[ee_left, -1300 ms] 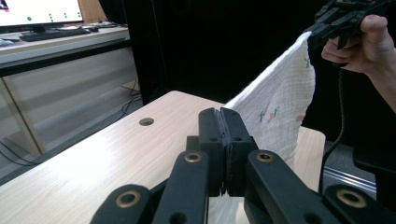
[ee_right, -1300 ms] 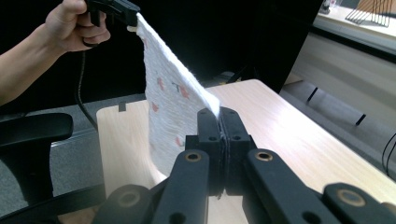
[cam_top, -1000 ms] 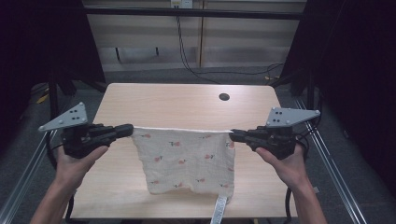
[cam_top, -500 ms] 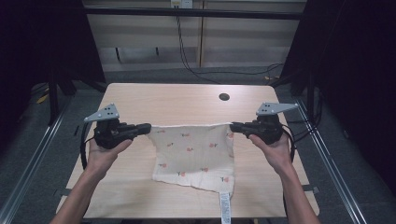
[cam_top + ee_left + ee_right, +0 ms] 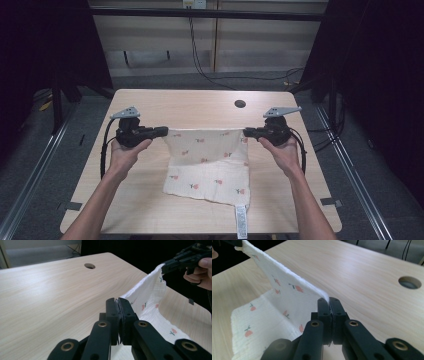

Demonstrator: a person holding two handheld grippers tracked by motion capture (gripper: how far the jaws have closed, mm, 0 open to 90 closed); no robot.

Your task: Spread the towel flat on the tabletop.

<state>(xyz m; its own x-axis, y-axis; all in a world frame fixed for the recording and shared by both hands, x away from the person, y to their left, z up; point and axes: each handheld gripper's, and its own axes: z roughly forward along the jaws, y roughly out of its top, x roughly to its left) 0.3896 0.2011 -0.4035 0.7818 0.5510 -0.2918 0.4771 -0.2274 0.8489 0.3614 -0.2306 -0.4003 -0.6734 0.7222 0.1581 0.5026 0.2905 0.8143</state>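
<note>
A white cloth (image 5: 207,165) printed with small red flowers is stretched between my two grippers over the wooden table (image 5: 200,107). Its near half lies flat on the tabletop, and a white label (image 5: 241,220) hangs at its front edge. My left gripper (image 5: 164,131) is shut on the cloth's far left corner; its jaws pinch the cloth (image 5: 150,305) in the left gripper view (image 5: 118,301). My right gripper (image 5: 247,132) is shut on the far right corner, with the cloth (image 5: 282,290) running away from its closed jaws (image 5: 329,301). The held edge stays lifted and taut.
A round cable hole (image 5: 240,104) sits in the table near its far right. Cables hang behind the table's far edge. Metal rails run along the floor on both sides. Bare wood lies beyond the cloth.
Both grippers have moved forward and down with the cloth. It hung over the front part of the table before; now its lower half lies spread on the tabletop.
</note>
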